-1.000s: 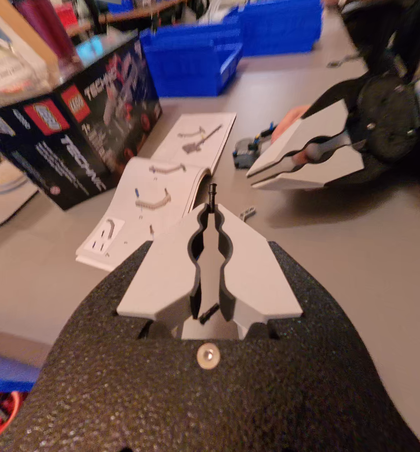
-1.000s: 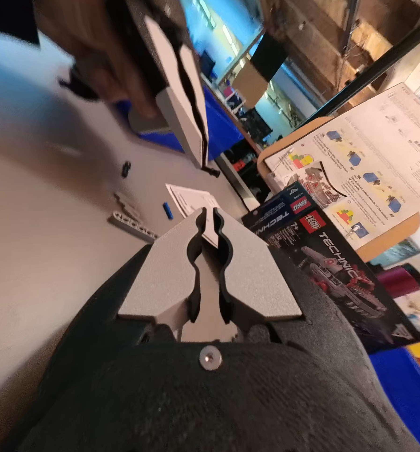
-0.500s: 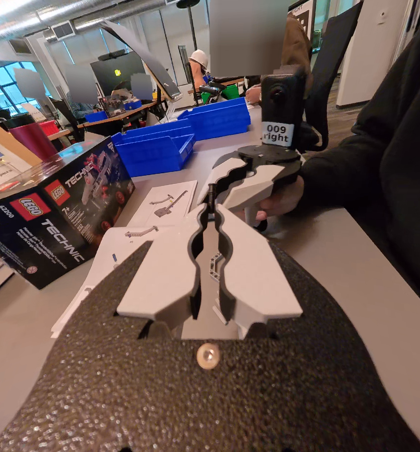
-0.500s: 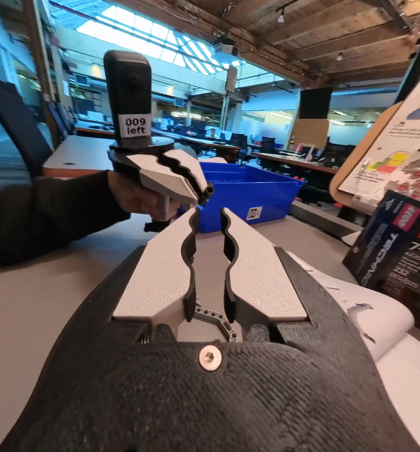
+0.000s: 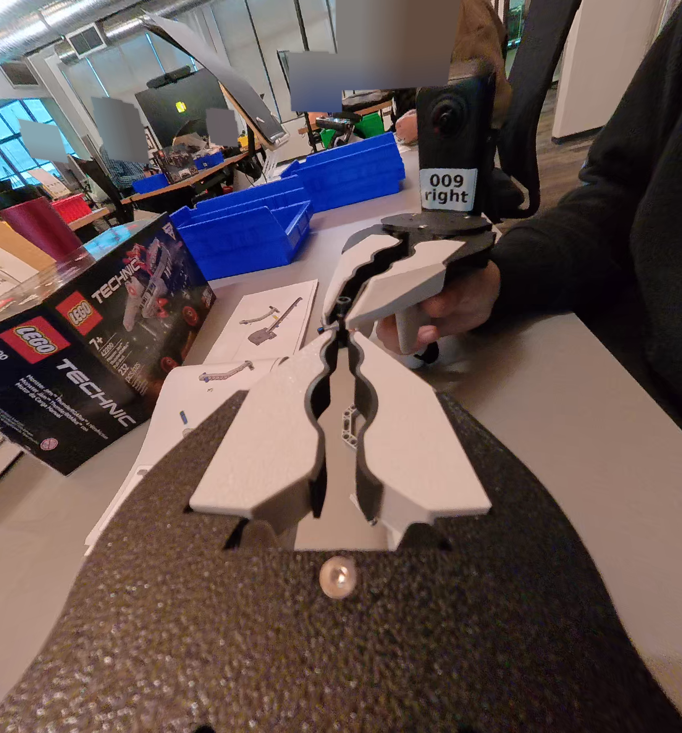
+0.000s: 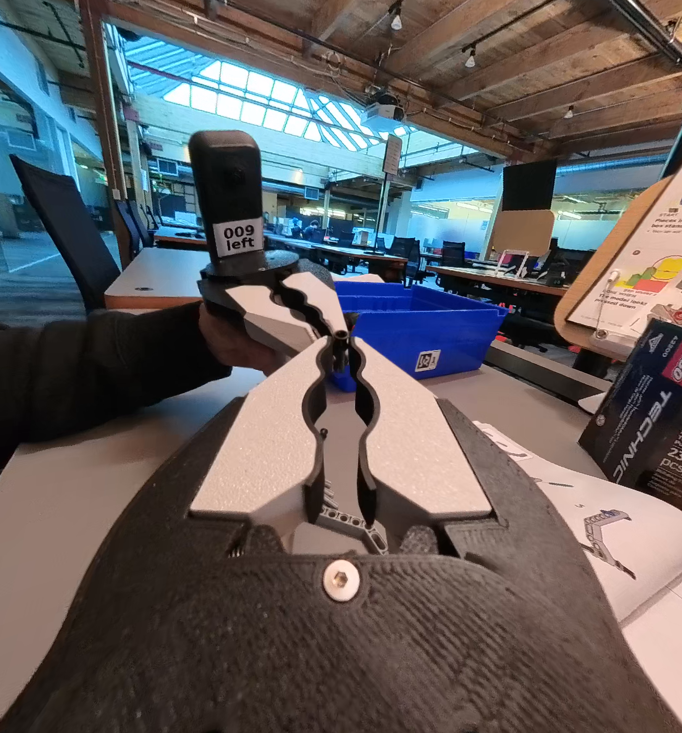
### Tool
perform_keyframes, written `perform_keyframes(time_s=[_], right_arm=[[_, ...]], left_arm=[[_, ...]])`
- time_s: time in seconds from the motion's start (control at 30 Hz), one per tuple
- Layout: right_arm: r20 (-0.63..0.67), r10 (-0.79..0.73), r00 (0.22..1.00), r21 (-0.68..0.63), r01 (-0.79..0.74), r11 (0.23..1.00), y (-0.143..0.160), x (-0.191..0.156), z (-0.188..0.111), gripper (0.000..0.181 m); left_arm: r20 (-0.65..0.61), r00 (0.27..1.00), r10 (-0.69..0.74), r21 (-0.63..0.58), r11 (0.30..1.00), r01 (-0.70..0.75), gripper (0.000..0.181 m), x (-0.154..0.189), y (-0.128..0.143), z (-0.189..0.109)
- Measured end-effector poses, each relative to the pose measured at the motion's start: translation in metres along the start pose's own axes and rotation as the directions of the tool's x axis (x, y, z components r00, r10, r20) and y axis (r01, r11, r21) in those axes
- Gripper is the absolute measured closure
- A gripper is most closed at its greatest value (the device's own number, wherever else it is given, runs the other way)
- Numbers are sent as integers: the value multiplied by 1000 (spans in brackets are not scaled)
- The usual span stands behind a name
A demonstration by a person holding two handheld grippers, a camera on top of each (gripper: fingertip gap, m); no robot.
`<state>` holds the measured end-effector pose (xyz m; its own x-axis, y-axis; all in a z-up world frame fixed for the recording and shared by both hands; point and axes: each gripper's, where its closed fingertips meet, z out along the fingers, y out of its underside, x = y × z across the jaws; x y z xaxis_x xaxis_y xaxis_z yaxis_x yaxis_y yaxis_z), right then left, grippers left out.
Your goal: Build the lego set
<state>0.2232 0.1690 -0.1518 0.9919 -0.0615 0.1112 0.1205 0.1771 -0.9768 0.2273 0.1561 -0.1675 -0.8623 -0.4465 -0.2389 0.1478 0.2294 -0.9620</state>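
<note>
Small black pin (image 5: 343, 313), long axis roughly upright, open end up, held in the air above the grey table (image 5: 549, 416). Both tools meet on it tip to tip: left gripper (image 5: 341, 337) narrowed onto its lower part, right gripper (image 6: 341, 349) also pinched on it from the opposite side. Below the pin, a grey angled beam (image 6: 351, 523) lies flat on the table. To the pin's left in the left wrist view: open instruction booklet (image 5: 268, 321), then the dark set box (image 5: 77, 349), blue bins (image 5: 248, 234) behind.
</note>
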Motion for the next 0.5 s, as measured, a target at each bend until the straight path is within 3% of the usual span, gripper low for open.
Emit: perform_keyframes(time_s=[0.23, 0.33, 0.5], right_arm=[[-13, -48, 999, -59, 47, 997, 8, 2, 0, 178], [-83, -208, 975, -133, 196, 972, 14, 9, -1, 178], [-88, -491, 867, -278, 452, 847, 30, 1, 2, 177]], left_arm=[[26, 1000, 9, -35, 999, -8, 180, -2, 7, 1], [42, 999, -29, -47, 998, 31, 172, -5, 7, -3], [34, 996, -77, -81, 993, 80, 174, -2, -4, -2]])
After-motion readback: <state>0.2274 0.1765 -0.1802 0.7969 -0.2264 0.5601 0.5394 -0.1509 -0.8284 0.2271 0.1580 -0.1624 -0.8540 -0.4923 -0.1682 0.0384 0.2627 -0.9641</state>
